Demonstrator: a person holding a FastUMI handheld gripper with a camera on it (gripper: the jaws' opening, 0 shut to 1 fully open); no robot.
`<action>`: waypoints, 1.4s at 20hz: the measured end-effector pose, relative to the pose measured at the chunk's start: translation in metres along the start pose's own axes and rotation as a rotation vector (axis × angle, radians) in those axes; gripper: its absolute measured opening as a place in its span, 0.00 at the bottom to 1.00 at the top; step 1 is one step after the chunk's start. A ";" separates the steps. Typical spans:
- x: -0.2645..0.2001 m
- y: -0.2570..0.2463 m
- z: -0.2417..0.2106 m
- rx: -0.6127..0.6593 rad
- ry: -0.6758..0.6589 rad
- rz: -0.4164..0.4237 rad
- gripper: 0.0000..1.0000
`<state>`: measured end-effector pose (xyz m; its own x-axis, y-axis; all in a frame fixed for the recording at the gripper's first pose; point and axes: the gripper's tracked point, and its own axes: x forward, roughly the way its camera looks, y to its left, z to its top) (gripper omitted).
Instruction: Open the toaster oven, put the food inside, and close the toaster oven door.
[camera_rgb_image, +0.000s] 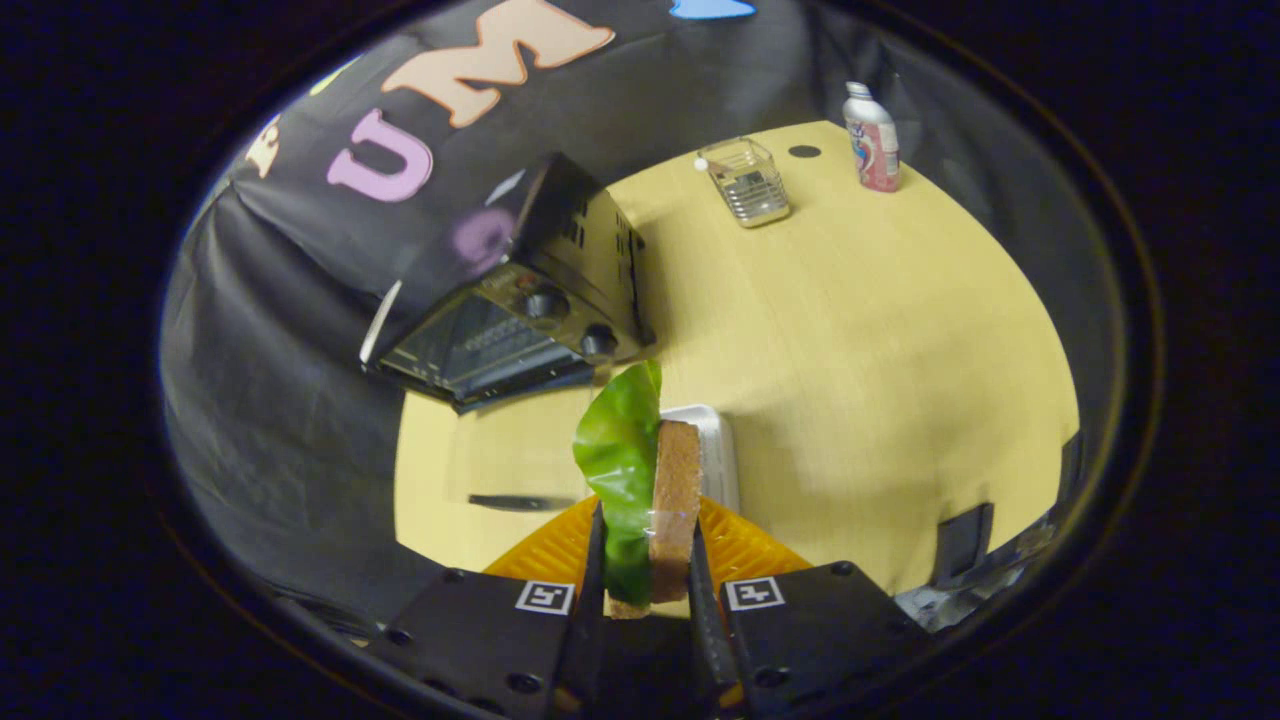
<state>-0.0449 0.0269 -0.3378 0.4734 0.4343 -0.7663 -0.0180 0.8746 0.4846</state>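
Claw (645, 560) clamped on a sandwich (655, 490), bread slice with lettuce leaf, held on edge and lifted above an orange plate (745, 550) on the counter (850, 330). Toaster oven (520, 300) sits far left; its door looks down, ready to receive, judging by the dark opening.

place: recording booth staged as a kitchen corner | walls: black cloth (300, 400) draped round a pale yellow tabletop (850, 330) | kitchen cues: black toaster oven (520, 300), wire basket (748, 182), plastic bottle (872, 140), white tray (715, 450), orange plate (745, 545)
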 end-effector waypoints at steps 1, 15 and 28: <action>-0.003 0.011 0.001 0.027 -0.017 0.031 0.41; 0.091 0.192 -0.021 0.323 -0.234 0.318 0.40; 0.187 0.215 0.036 0.468 -0.417 0.312 0.40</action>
<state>0.0717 0.2881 -0.3622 0.8077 0.4496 -0.3814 0.1285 0.4971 0.8581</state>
